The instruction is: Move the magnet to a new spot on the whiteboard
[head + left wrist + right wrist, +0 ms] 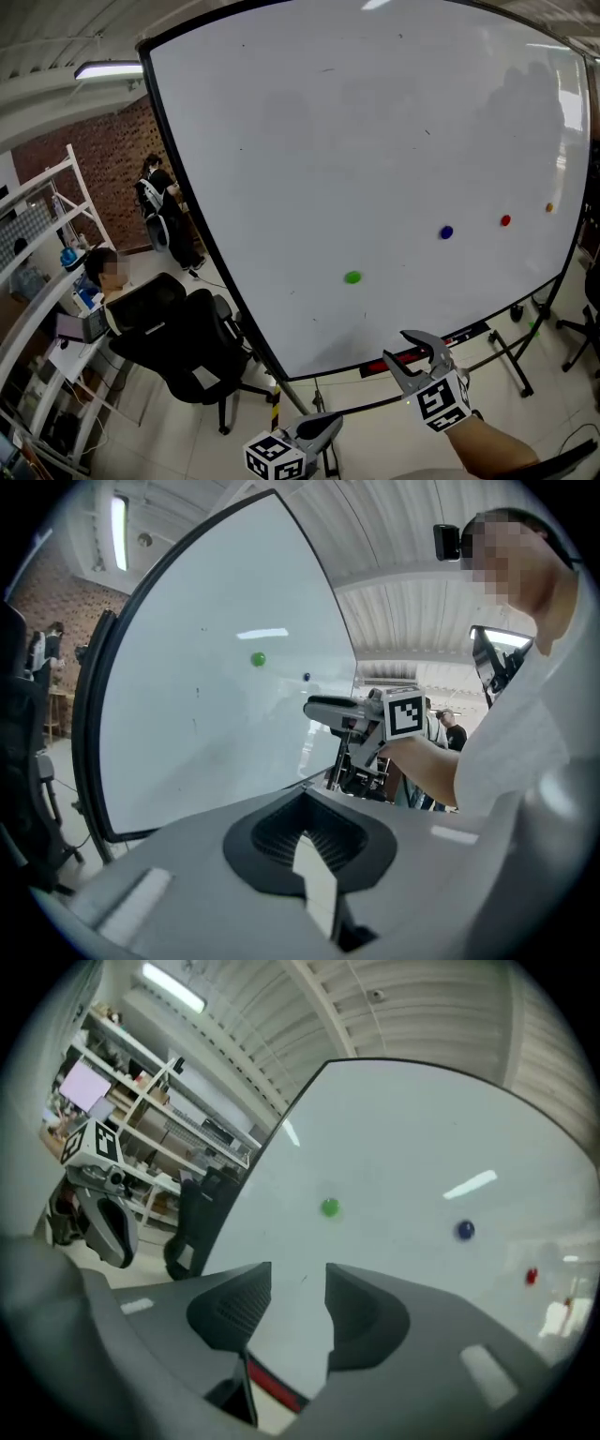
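Low in the head view, left of centre, the left gripper [317,427] hangs with its jaws pressed together on nothing, well apart from the whiteboard [309,141]. The green magnet [352,277] sits at the board's lower middle. The right gripper [398,347], lower right, is spread and empty, short of the board. Further right sit a blue magnet [446,232], a red magnet [505,220] and an orange magnet [549,207]. An off-centre pinch could probably skid so small a button sideways or flick it to the floor.
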### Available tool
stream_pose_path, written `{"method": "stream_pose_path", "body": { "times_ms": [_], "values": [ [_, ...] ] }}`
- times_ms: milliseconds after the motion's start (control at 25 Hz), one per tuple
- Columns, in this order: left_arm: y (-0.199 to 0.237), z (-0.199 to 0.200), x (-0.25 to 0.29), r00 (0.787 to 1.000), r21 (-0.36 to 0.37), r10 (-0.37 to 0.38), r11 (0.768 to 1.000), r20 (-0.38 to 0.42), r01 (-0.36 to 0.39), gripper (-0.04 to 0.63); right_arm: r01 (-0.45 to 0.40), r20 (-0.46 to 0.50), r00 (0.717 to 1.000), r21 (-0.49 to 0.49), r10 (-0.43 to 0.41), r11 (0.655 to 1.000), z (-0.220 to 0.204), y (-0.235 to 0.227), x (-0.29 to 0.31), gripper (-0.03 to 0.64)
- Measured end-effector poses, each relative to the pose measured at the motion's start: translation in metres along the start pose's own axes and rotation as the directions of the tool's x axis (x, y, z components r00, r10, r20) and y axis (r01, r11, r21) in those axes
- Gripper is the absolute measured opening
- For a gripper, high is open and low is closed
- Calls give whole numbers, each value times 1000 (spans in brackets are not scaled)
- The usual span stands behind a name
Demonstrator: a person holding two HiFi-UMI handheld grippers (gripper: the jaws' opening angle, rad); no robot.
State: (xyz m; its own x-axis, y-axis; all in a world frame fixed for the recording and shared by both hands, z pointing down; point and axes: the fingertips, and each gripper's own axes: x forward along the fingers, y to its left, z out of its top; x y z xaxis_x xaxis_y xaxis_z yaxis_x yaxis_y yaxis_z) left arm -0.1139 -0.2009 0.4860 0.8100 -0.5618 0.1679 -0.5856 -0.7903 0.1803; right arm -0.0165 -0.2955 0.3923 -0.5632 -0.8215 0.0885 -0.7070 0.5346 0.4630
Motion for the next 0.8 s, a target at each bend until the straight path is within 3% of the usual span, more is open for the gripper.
{"method": "stream_pose_path", "body": {
  "times_ms": [160,320,400,520,640,720,800],
  "values": [
    [-87,-32,1,999,-7,-17,1000,-29,16,-17,-181,-49,980,202,194,963,-52,55,-86,108],
    [-179,-63,-5,998,-21,-31,999,-53,30,-17,-367,-58,908,371,416,853,-92,130,-187,59],
    [-221,-75,-10,997,-28,-34,999,-67,32,-17,-416,-64,872,425,485,804,-107,158,-237,46],
    [-272,-85,-17,996,-33,-29,999,-83,26,-17,-462,-20,834,522,552,717,-111,182,-295,15],
    [-305,-80,-26,995,-44,-15,999,-97,11,-17,-516,91,809,583,581,628,-84,192,-329,5],
    [-319,-78,-32,995,-35,-13,999,-101,9,-17,-548,149,799,579,582,604,-61,196,-346,5],
    [-330,-76,-38,995,-15,-13,1000,-97,12,-17,-565,170,793,564,585,603,-45,202,-358,5]
  ]
}}
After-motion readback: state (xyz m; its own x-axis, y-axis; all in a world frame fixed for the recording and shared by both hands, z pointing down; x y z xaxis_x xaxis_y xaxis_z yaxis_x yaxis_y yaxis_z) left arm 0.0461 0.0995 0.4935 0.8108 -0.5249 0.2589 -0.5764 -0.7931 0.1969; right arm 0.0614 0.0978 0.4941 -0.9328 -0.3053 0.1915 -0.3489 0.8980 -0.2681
